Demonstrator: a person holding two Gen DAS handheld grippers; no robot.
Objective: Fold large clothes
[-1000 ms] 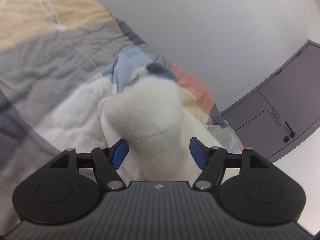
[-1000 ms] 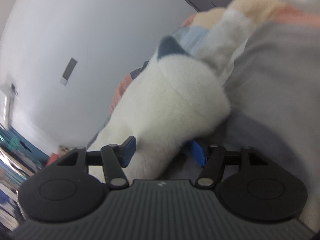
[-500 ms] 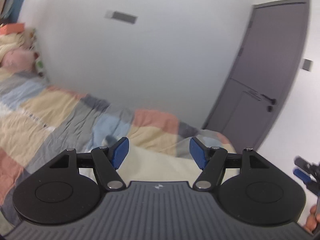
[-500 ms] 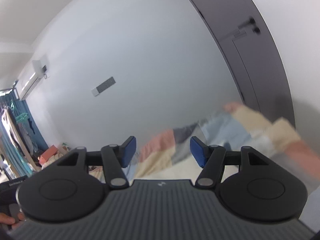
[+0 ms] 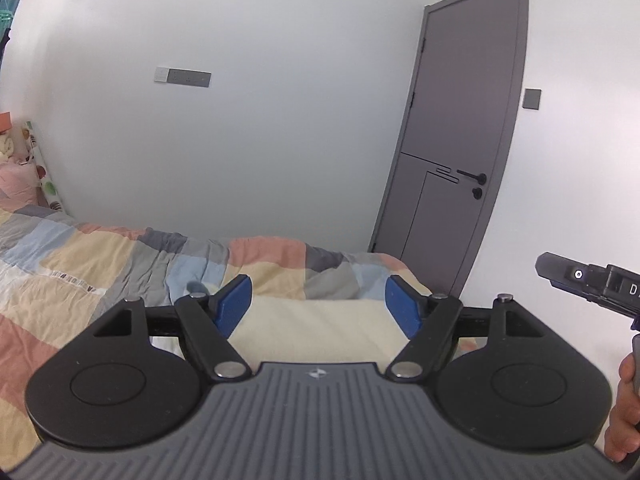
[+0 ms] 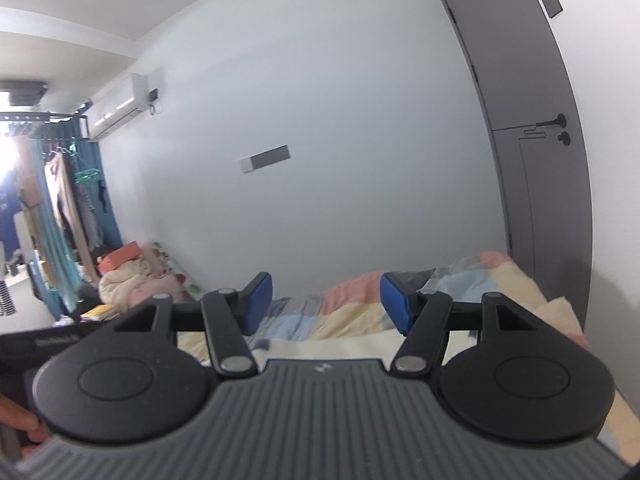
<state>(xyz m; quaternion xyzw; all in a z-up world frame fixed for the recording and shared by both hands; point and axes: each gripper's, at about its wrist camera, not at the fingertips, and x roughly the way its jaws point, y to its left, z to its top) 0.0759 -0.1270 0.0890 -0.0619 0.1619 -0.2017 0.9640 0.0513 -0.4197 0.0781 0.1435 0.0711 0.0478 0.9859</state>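
Both sets of jaws stand apart with nothing between them: the left gripper is opening wider at this moment, and the right gripper holds a moderate gap, empty as well. Each points nearly level over the bed, out toward the wall.

Just beyond the blue pads, low in the centre of the left wrist view, lies the cream fleece garment, spread flat as a broad pale panel on the patchwork quilt. In the right wrist view the same garment shows as a pale band just above the gripper body (most of it is hidden under the tool, so its full outline cannot be told). Nothing is touching it.

At the right edge of the left view, the other tool and the hand carrying it come into frame, level with the left gripper.

Farther back the quilt runs to the white wall, with a grey switch plate at upper left and a grey door on the right. An air conditioner hangs at the upper left of the right view.

As for progress: the garment looks laid down and released, seemingly with a fold in it, but whether more folds remain cannot be judged from so little of it showing.
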